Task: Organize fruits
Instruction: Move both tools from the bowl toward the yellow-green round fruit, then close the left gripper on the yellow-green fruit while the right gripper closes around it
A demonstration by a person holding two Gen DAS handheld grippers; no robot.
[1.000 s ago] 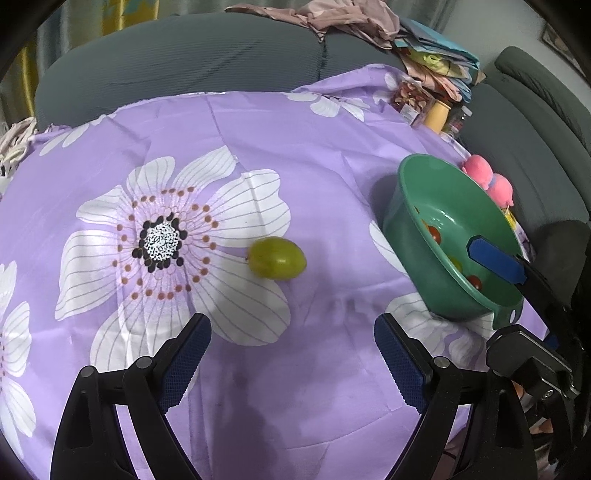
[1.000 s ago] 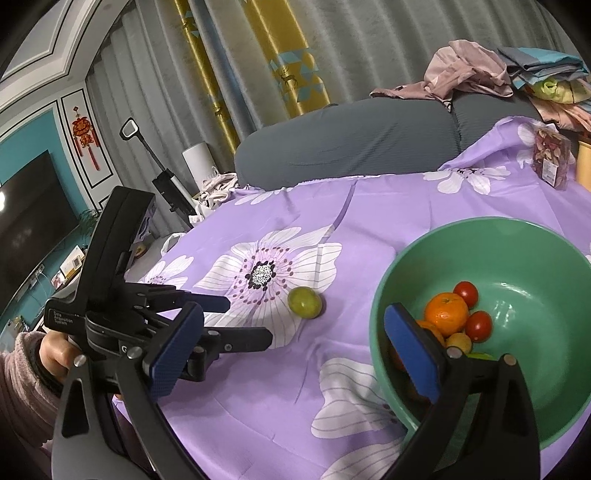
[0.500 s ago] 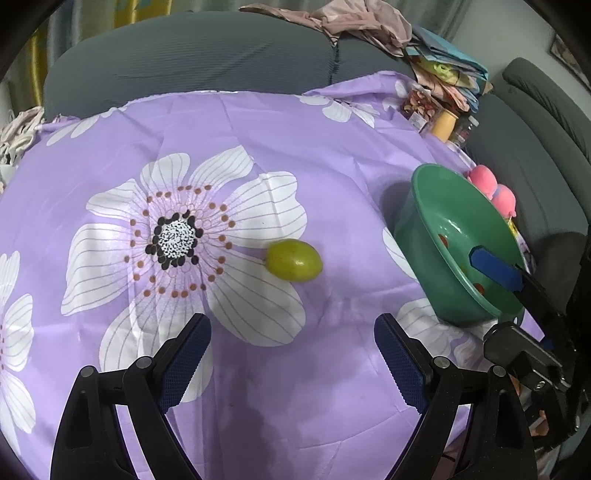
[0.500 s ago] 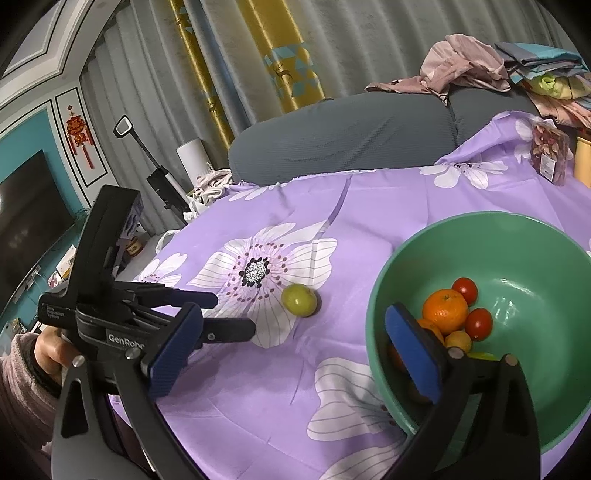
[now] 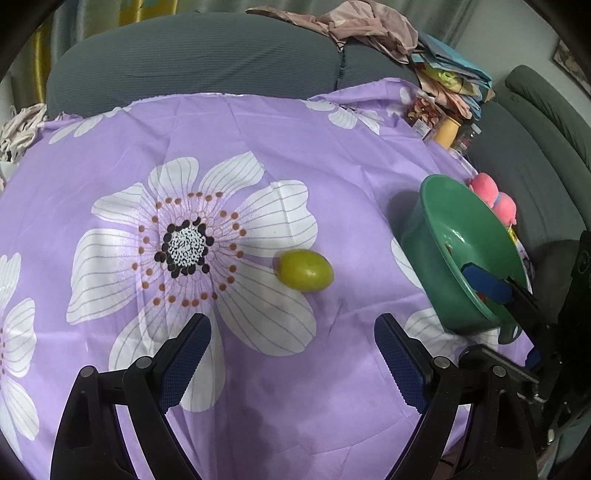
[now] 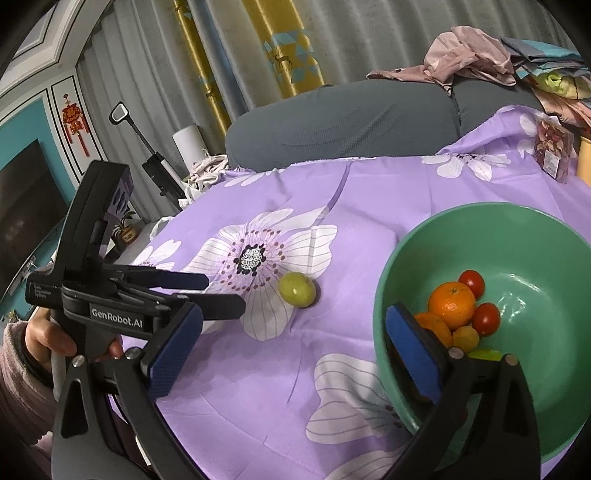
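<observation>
A green oval fruit point(image 5: 305, 270) lies on the purple flowered cloth, also in the right wrist view point(image 6: 297, 289). My left gripper point(image 5: 291, 363) is open and empty, just short of the fruit. A green bowl point(image 6: 517, 236) at the right holds oranges point(image 6: 451, 305), red tomatoes point(image 6: 486, 319) and a small yellow fruit. It also shows in the left wrist view point(image 5: 436, 229). My right gripper point(image 6: 295, 356) is open and empty, with one finger over the bowl's near rim.
A grey sofa point(image 5: 192, 55) with piled clothes point(image 5: 369, 27) stands behind the table. A snack packet point(image 6: 554, 151) and a yellow jar point(image 5: 447, 131) stand at the far right edge. Pink toys point(image 5: 495, 199) sit behind the bowl.
My left gripper has moved a little left and back from the fruit, so fruit and bowl sit farther right in its view. The right gripper has barely moved.
</observation>
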